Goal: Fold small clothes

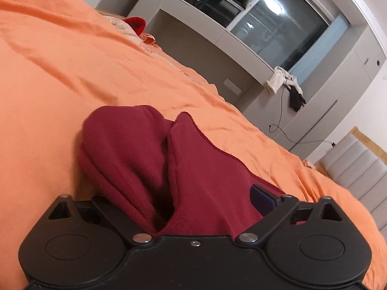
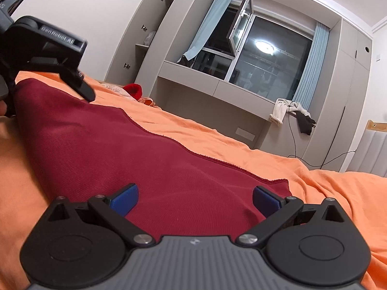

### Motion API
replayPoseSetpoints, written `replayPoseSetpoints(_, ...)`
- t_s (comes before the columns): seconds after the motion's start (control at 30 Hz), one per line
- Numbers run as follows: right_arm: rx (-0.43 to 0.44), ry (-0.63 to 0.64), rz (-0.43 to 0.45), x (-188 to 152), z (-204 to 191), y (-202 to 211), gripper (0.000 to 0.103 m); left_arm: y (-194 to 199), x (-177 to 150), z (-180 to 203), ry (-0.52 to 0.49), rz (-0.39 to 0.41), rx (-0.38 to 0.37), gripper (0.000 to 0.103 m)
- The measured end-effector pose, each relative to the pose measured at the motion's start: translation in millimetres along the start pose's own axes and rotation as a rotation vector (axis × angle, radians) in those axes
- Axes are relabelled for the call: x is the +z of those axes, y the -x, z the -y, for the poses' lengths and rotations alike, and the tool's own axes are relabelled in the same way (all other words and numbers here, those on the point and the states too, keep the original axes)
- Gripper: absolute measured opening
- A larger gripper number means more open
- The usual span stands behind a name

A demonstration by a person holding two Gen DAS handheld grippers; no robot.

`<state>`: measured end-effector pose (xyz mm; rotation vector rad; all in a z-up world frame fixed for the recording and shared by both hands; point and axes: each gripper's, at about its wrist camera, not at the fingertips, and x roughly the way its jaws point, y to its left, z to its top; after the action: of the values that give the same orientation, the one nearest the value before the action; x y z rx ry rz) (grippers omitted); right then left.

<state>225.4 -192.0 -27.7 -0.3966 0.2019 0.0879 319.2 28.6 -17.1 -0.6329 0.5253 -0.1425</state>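
Right gripper (image 2: 196, 198): black linkage body, blue pads (image 2: 124, 199), jaws standing wide apart, nothing clamped. Directly below and between those pads, the near corner of a dark red knit cloth (image 2: 121, 145), lying flat on the rumpled orange bedsheet (image 2: 314, 193). Stretches ahead and to the left of this gripper as a long strip, its stitched hem running along the right side. Rises at its far left end toward the left gripper (image 1: 179, 193), seen there as a black housing with one finger reaching over the cloth's edge.

Left wrist view: same red cloth bunched in two upright folds right in front of the body, filling the space between the jaws. Jaws set wide; only the right-side blue pad showing, pressed up against or just beside the fabric, the other finger buried under a fold. Cannot tell whether the pads actually pinch the cloth or merely stand around it.

Far ahead of both grippers, at the bed's far end: a small bright red garment (image 2: 132, 89). Beyond the bed: a grey window ledge (image 2: 193, 77) with white and black clothes (image 2: 290, 111) draped over its right end.
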Motion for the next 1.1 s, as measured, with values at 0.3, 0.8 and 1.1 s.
replayPoseSetpoints(0.3,-0.001,-0.004,0.003,0,-1,1,0.103,1,-5,5,-0.046,0.032,0.087,0.072)
replayPoseSetpoints(0.8,0.102,0.082,0.053,28,28,22,0.103,0,3,13,-0.134,0.100,0.149,0.017)
replayPoseSetpoints(1.1,-0.032,-0.069,0.107,45,115,36,0.103,-1,17,88,-0.361,0.139,0.035,0.014)
